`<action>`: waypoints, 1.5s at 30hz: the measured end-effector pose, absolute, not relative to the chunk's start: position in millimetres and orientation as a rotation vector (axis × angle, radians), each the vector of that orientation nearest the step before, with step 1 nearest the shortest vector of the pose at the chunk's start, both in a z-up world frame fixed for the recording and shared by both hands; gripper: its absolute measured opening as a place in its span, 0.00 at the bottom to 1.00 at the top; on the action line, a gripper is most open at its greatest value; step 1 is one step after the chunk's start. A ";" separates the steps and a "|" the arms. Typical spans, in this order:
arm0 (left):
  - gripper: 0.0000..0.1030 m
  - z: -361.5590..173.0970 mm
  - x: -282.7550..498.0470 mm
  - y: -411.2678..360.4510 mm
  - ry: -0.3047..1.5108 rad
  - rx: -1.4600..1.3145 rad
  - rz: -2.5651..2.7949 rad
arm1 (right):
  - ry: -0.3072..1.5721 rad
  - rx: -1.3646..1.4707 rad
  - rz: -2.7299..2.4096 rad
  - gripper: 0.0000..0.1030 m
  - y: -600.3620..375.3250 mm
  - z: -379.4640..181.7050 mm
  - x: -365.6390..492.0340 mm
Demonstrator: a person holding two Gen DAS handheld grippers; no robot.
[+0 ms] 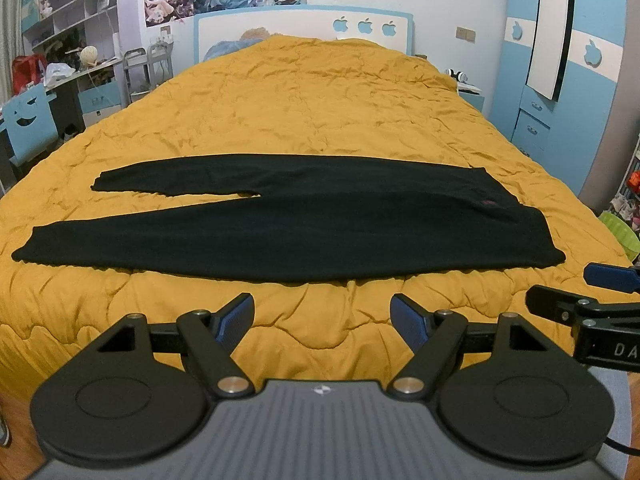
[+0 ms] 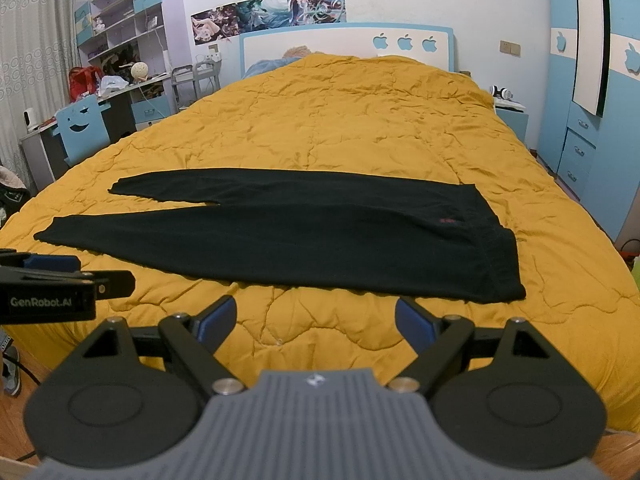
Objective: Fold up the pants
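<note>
Black pants (image 1: pixel 280 232) lie flat and unfolded on the mustard-yellow quilt (image 1: pixel 304 104) covering the bed. The waistband points toward the right side of the bed; both legs extend left, split apart, the nearer leg reaching farther left. The left gripper (image 1: pixel 322 316) hovers over the near edge of the quilt, short of the pants, jaws spread apart and empty. The right gripper (image 2: pixel 316 316) hovers just beside it at the same edge, jaws likewise apart and holding nothing. A blue-and-white headboard (image 2: pixel 348 46) stands at the far end.
</note>
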State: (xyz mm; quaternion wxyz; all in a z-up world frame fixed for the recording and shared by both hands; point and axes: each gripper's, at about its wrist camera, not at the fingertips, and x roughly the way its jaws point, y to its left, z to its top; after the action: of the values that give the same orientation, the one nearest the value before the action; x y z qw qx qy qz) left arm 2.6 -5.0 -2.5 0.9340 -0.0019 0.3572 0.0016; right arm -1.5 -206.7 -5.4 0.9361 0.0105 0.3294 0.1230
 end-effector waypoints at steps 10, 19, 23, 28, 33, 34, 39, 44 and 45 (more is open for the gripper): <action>0.71 -15.4 21.0 35.2 0.665 0.060 -0.024 | 0.599 0.009 0.243 0.80 -254.6 -27.7 27.1; 0.65 -59.5 50.7 114.7 0.702 0.239 0.013 | 0.680 -0.122 0.278 0.46 -305.5 -65.0 83.1; 0.63 -69.7 63.8 146.3 0.752 0.337 0.043 | 0.708 -0.257 0.304 0.44 -318.6 -77.2 98.7; 0.63 -80.1 83.2 183.1 0.823 0.423 0.153 | 0.772 -0.311 0.251 0.44 -338.4 -91.6 121.2; 0.63 -63.3 109.4 221.1 0.806 0.278 0.207 | 0.812 -0.208 0.161 0.44 -366.1 -94.6 158.4; 0.63 -56.9 117.7 230.1 0.800 0.233 0.215 | 0.813 -0.193 0.149 0.44 -368.2 -93.0 167.1; 0.63 -34.4 173.2 285.0 0.739 0.039 0.275 | 0.802 -0.147 0.106 0.45 -376.5 -87.4 228.7; 0.63 -17.5 244.6 339.5 0.696 -0.081 0.305 | 0.835 -0.066 0.050 0.46 -386.8 -86.4 293.5; 0.63 -15.8 259.1 351.3 0.694 -0.104 0.307 | 0.842 -0.047 0.035 0.46 -388.8 -88.4 306.0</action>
State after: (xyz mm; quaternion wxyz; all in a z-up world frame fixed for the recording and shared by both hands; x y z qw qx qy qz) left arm 259.1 351.3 -15.8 0.9275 -0.0508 0.3386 0.1499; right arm 306.0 -388.8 -88.4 0.9122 -0.0227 0.4088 0.0168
